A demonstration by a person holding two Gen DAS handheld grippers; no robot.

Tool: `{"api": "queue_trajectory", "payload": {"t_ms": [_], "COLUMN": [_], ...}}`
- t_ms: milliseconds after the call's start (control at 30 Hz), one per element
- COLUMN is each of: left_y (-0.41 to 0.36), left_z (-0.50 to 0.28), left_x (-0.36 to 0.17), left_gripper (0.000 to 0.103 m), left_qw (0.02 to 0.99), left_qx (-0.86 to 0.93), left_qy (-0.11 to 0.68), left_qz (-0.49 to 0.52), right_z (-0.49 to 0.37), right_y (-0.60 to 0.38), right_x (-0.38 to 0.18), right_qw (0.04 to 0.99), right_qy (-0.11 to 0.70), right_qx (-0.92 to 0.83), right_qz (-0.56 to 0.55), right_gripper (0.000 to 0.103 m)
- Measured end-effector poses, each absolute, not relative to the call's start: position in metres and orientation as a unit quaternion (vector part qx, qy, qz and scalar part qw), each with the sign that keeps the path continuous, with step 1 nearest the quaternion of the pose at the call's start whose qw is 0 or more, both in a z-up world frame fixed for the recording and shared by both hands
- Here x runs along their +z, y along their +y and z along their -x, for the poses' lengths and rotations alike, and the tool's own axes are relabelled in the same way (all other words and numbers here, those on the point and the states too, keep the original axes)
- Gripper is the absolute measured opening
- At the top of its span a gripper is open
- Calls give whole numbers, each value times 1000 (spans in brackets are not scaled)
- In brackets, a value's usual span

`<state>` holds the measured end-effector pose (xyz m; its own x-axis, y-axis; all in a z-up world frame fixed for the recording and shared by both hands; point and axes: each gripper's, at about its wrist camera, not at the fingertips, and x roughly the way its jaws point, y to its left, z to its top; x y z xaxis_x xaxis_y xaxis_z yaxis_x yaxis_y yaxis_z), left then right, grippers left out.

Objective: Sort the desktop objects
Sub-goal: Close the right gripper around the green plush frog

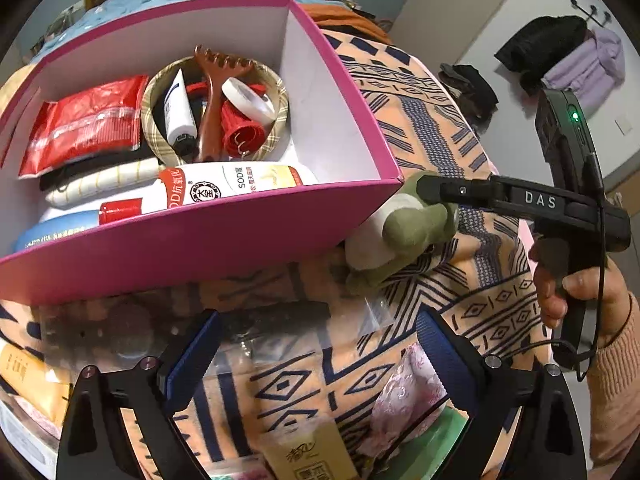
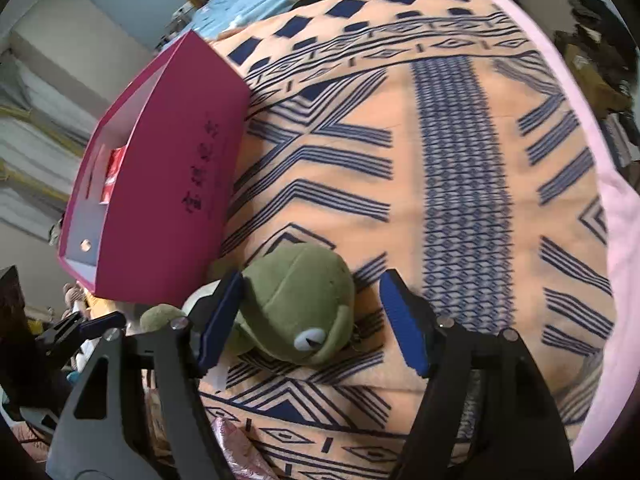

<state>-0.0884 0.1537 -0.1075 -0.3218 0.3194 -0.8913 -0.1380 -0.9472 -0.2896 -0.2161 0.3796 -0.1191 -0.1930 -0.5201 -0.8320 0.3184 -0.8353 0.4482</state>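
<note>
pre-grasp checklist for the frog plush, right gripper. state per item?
1. Frog plush between the right gripper fingers: ok.
2. Both pads pressing on it: not ok, the pad on the right of the picture stands clear.
3. Plush free of the pink box: cannot tell, it lies right at the corner.
4. Room in the box: ok, bare floor on the right side.
5. Left gripper out of the way: ok, open, over a clear bag.

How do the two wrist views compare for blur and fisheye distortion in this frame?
Left wrist view: mostly sharp, print on the bottle in the pink box readable, box edges bowed by the lens. Right wrist view: patterned blanket smeared by motion blur toward the far edge, green frog plush fairly clear; dark vignette in the corners of both.
</note>
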Motion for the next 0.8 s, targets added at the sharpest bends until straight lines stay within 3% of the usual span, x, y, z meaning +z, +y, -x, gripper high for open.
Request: {"api": "queue_trajectory", "payload": {"t_ms": [267,567,633,800], "left_y": [163,154,151,151], "left_z": [91,80,84,97], "left_x": [-110,-97,-99,-104], "left_gripper": [87,87,87,87], "left_qw": [149,186,185,196], "left_qx": [802,805,802,802], "left_qy": [-94,-101,-106,-99], "left_qz": [570,554,558,555], "right_z": [195,153,150,149], "right_y": [391,399,394,381], "right_x": [-113,-89,-90,-104], "right_qw": [292,290,280,268], "right_qy": [-131,-170,-159,-115], "right_qx": [-761,-766,-771,-777], "right_qz": [-564,-548,-550,-557], "right_gripper": [53,43,45,62]}}
